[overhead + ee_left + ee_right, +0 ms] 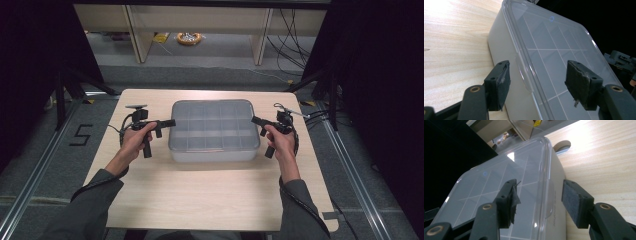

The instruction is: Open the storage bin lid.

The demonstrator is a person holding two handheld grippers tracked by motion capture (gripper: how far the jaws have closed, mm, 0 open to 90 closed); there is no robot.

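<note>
Compartment box (214,131) sitting mid-table, lid on. Left gripper (170,123) and right gripper (256,120) straddling lid tabs at box's short ends, fingers spread, not pinching. Next likely: pinching tabs evenly, lifting together.

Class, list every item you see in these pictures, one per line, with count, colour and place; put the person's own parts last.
Divided storage box: one, translucent grey-white with a clear lid, middle of the table.
Table: one, light wood, beneath the box.
Cable hole: one, round, in the tabletop past the box's far corner in the right gripper view.
Shelf unit: one, pale wood, on the floor behind the table.
Yellow coil: one, on the floor under the shelf unit.
Left hand-held gripper: one, black, jaws apart astride the box's left edge.
Right hand-held gripper: one, black, jaws apart astride the right edge.
Sleeves: two, grey, bottom of the high view.
</note>
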